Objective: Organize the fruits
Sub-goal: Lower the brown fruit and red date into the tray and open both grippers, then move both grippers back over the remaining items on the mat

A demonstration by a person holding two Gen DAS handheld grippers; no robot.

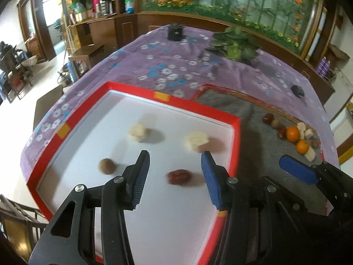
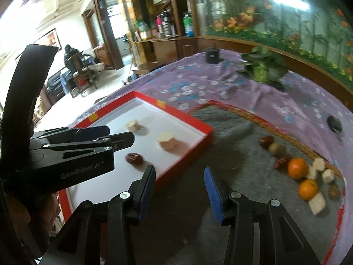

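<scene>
Four pieces lie in the red tray: two corn chunks, a brown nut and a red date. Both the left gripper and right gripper hover with jaws apart, empty. More fruit sits on the grey mat beside the tray.

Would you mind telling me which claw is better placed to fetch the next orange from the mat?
The right claw. It hangs open and empty over the grey mat, with both oranges just ahead to its right. The left claw, also open, hangs over the red tray.
</scene>
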